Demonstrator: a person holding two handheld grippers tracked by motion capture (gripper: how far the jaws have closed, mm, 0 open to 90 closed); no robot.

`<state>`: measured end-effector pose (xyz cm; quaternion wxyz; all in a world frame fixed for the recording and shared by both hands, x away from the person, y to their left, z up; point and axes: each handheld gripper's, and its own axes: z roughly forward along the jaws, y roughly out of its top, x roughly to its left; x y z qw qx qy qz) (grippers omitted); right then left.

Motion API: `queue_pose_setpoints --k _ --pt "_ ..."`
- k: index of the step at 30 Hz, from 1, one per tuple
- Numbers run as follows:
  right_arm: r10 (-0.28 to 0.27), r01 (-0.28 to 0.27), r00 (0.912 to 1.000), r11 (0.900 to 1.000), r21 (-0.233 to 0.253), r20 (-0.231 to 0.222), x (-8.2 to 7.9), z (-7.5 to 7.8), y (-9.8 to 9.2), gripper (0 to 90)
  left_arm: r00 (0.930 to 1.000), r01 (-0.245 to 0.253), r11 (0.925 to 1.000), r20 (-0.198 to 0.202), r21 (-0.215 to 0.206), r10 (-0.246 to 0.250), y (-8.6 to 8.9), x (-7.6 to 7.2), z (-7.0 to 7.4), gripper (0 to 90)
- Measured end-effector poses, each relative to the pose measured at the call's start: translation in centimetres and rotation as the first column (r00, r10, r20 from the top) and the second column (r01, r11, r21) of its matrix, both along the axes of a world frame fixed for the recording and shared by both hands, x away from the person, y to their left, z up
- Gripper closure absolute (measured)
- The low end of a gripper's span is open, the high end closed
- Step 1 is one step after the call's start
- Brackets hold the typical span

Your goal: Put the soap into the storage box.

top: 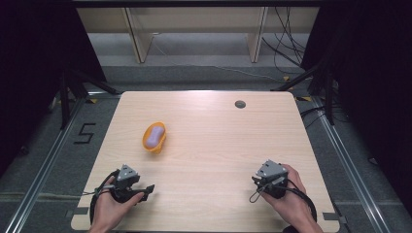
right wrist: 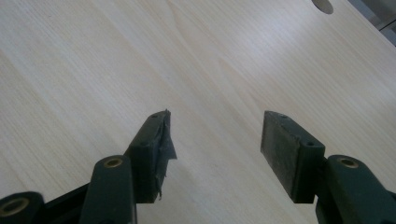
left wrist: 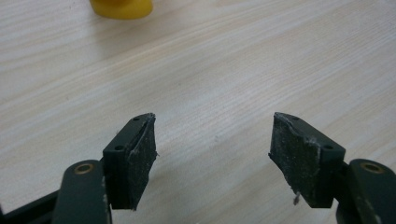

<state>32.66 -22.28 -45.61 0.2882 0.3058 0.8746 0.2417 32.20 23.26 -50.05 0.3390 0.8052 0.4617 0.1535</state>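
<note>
Wooden table [top: 214,145] carries orange bowl [top: 154,137] with purple object [top: 155,135] far left; left gripper [top: 145,190] and right gripper [top: 257,180] near edge, jaws spread, empty.

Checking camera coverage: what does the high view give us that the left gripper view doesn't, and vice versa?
High view alone: the purple piece lying inside the yellow dish, both hands, the right tongs, the grey table grommet, the floor and shelving behind. Left gripper view alone: the worn, frayed pads up close, jaws apart with nothing between them. Shared: the left tongs, the yellow dish, the wooden table.
</note>
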Motion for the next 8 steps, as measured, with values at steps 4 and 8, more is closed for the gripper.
queue_pose_setpoints --k 4,8 --pt "0.002 -0.002 1.0 1.0 0.0 0.001 0.02 -0.01 0.01 43.5 0.9997 -0.023 0.9991 0.006 -0.036 0.023 -0.14 0.12 -0.2 30.8" --pt "0.0 0.0 1.0 1.0 0.003 0.005 0.06 -0.08 0.03 43.5 0.9998 -0.02 0.9981 -0.008 -0.058 0.019 -0.02 0.2 -0.18 32.3"
